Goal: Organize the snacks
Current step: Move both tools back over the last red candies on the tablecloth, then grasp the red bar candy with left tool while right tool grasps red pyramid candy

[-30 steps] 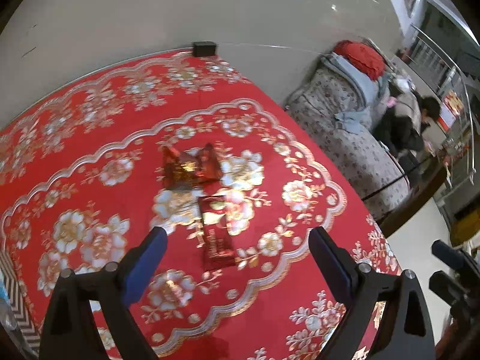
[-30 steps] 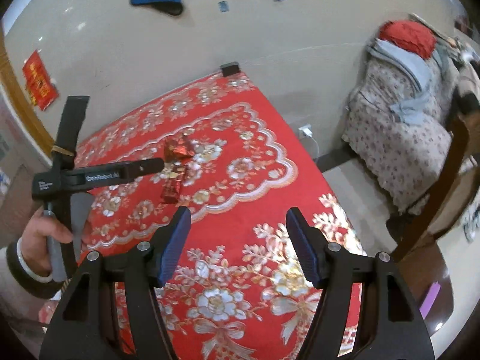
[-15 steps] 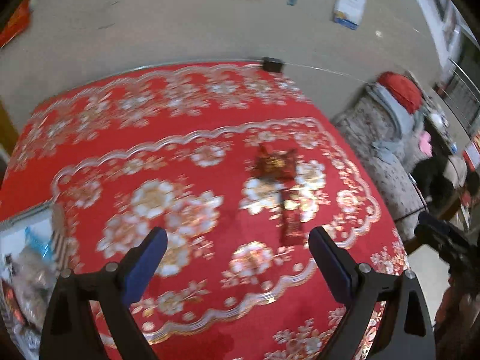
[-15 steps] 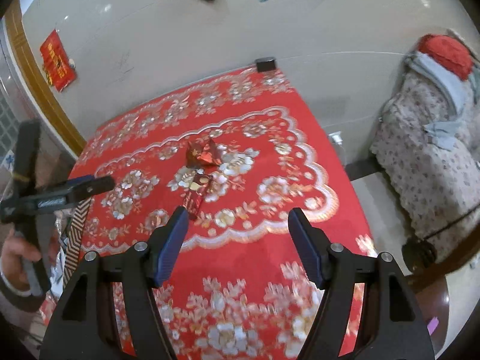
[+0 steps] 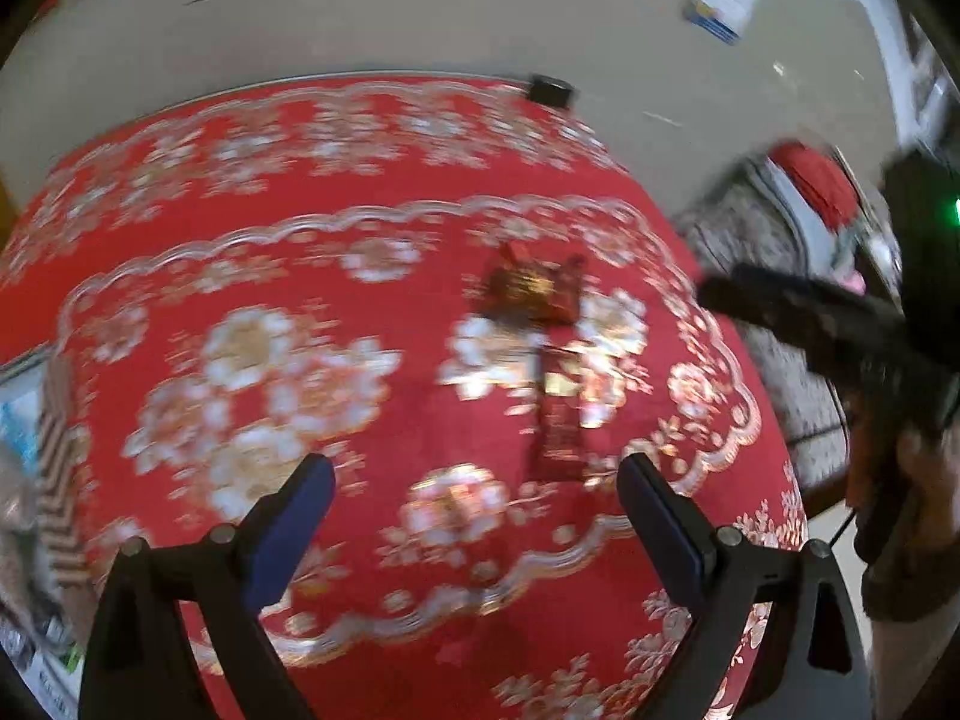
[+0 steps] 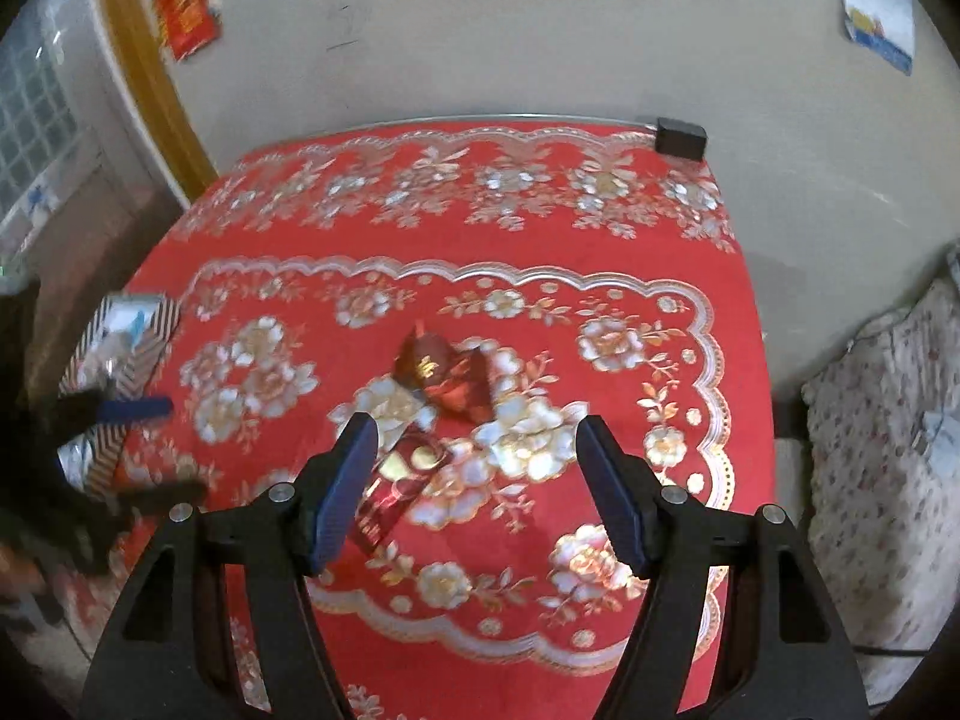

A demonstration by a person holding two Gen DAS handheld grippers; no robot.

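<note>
Two red foil snack packs lie mid-table on the red flowered cloth [image 6: 540,192]: a crumpled pack [image 6: 447,375] [image 5: 531,291] and a long flat bar [image 6: 399,483] [image 5: 558,420] nearer me. My right gripper [image 6: 477,492] is open and empty, hovering above them, its left finger over the bar. My left gripper [image 5: 477,525] is open and empty, to the left and short of the bar. A striped box [image 6: 120,354] with snacks in it stands at the table's left edge [image 5: 54,450].
A small black block [image 6: 681,137] sits at the far right corner of the table. A flowered sofa [image 6: 882,450] with clothes stands right of the table. Tiled floor lies beyond the far edge. The right gripper and hand show at the right in the left wrist view [image 5: 840,324].
My right gripper has moved in over the two packs, which now lie between its fingers. My left gripper has swung left toward the striped box, and its view is blurred.
</note>
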